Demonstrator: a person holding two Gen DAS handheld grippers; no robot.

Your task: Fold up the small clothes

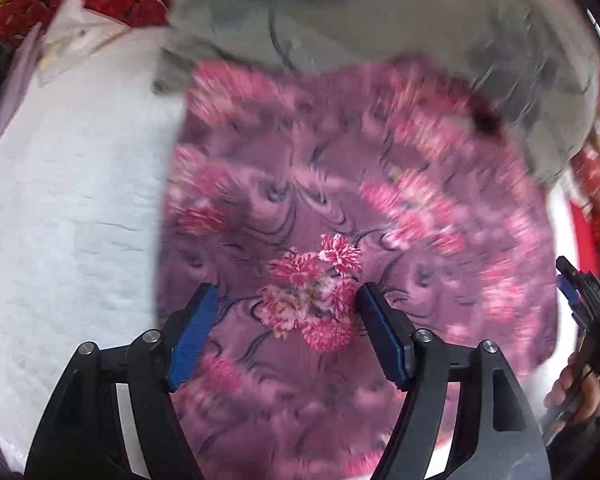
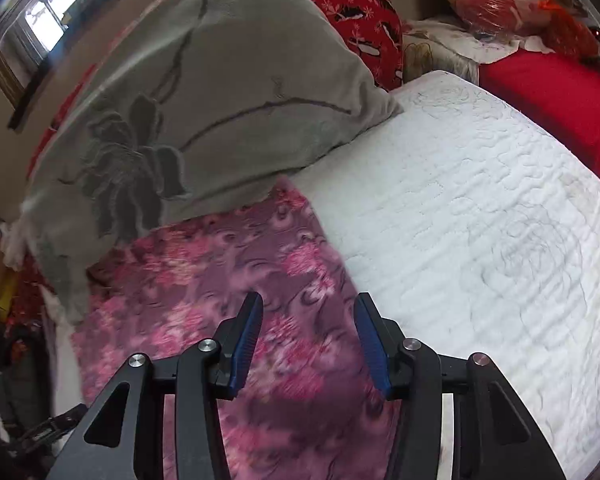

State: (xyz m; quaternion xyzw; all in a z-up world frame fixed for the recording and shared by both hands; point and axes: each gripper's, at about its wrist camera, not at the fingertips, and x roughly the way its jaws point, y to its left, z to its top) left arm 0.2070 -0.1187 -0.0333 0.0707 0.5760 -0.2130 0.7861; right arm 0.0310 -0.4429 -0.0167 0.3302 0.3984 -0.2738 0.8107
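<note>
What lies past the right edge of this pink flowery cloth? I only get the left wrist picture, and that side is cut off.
Observer: A wide stretch of white quilted bedcover, bare of clothes.
Operator: What is the grey thing above the cloth?
Observer: A grey pillow with a large dark flower on it; its lower edge overlaps the top of the pink floral cloth.
Operator: Is the other gripper holding the cloth?
Observer: No. The right gripper stands open above the cloth's right part, nothing pinched between the blue pads.
Operator: Anything behind the bedcover?
Observer: A plain red cushion along its far edge.
</note>
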